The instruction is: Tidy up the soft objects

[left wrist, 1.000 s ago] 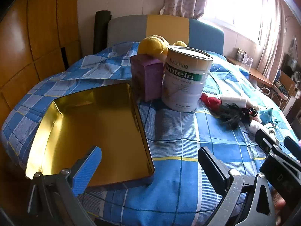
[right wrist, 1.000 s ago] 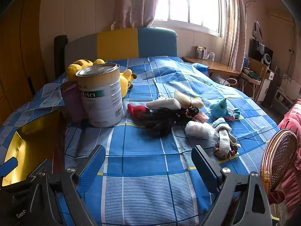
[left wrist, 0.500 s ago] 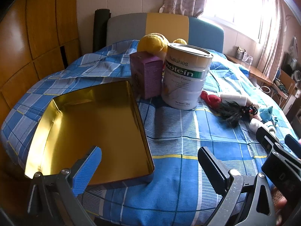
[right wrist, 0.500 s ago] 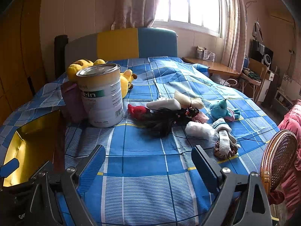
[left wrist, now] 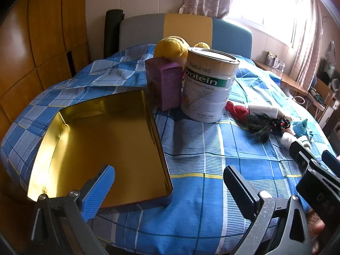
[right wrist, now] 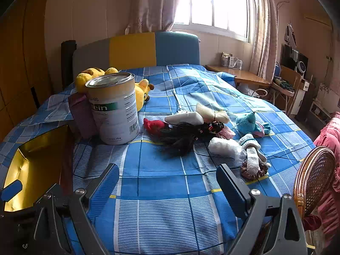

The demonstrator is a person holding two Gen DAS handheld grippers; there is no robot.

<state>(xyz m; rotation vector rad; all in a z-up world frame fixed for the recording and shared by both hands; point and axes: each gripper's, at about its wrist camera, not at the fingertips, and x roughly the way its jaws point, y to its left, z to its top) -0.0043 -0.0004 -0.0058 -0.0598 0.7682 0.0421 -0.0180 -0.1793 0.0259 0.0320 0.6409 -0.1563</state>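
Several soft things lie in a cluster on the blue checked bed: a red plush (right wrist: 154,125), a black-haired doll (right wrist: 187,135), a white pad (right wrist: 184,118), a teal plush (right wrist: 247,121), a white sock toy (right wrist: 251,153) and a scrunchie (right wrist: 256,173). A yellow plush (right wrist: 140,91) lies behind the tin can. An open gold tin tray (left wrist: 102,146) lies at the left. My left gripper (left wrist: 170,189) is open and empty above the tray's near right corner. My right gripper (right wrist: 167,182) is open and empty, short of the cluster.
A white protein can (left wrist: 209,89) and a purple box (left wrist: 164,85) stand beside the tray's far right corner. A headboard (right wrist: 136,51) closes the far end. A wicker chair back (right wrist: 314,176) stands at the bed's right edge, a desk (right wrist: 238,74) beyond.
The left wrist view has risen and tilted slightly, so the tray and can sit a little lower in frame. The right gripper has not visibly moved. Both stay open.
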